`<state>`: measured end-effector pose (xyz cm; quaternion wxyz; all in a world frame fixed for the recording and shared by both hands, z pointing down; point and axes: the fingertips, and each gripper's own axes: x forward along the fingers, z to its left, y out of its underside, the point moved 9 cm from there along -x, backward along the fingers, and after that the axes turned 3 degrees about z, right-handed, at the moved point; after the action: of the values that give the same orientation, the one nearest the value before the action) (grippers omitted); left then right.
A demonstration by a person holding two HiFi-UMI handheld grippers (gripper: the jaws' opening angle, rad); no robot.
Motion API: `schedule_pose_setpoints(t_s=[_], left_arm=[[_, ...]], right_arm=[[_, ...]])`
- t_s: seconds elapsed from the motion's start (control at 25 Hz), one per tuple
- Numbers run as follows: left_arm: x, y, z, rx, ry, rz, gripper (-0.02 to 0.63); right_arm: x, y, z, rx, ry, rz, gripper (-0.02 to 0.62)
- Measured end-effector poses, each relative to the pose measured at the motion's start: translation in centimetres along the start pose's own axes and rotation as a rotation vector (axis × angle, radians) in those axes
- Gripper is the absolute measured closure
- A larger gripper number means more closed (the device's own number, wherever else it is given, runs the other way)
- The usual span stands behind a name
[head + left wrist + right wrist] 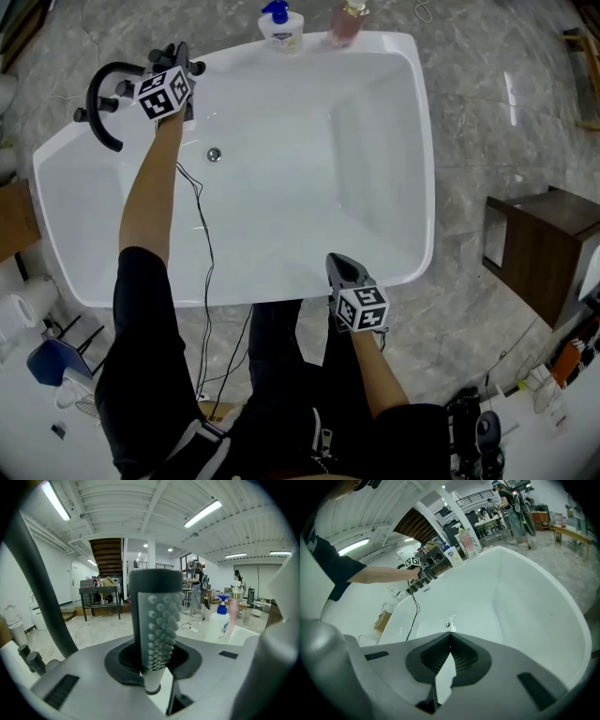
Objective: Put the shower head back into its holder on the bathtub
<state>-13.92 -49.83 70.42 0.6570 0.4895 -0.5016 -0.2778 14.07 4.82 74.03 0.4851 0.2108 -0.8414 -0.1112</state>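
Note:
The white bathtub (pixel 394 141) fills the middle of the head view. At its far left end a black curved faucet spout (pixel 101 105) rises from the rim. My left gripper (pixel 173 64) is right beside the spout, and its marker cube hides what it holds. In the left gripper view the dark shower head (pixel 157 620), with a grey nubbed face, stands upright between the jaws of the left gripper (pixel 152 663), which grip it. The spout (pixel 40 590) rises at the left. My right gripper (pixel 336 262) is shut and empty over the tub's near rim. The holder is not visible.
A white pump bottle (pixel 280 28) and a pink bottle (pixel 347 22) stand on the tub's far rim. The drain (pixel 214 155) lies near the faucet end. A thin black cable (pixel 202 225) runs across the tub. A dark wooden cabinet (pixel 539 248) stands on the floor at the right.

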Motion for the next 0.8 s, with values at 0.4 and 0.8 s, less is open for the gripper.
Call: schedule_pose_setpoints(t_s=[0.4,0.8], left_arm=[[0.5,2.7,0.9,-0.069,0.019,0.06,0.502],[1.8,3.2,0.8,-0.087,0.076,0.122,0.489]], right_arm=[[0.4,-0.2,0.0,0.006,0.007,-0.008,0.588],[0.7,0.4,0.3,0.016,0.004,-0.003,0.588]])
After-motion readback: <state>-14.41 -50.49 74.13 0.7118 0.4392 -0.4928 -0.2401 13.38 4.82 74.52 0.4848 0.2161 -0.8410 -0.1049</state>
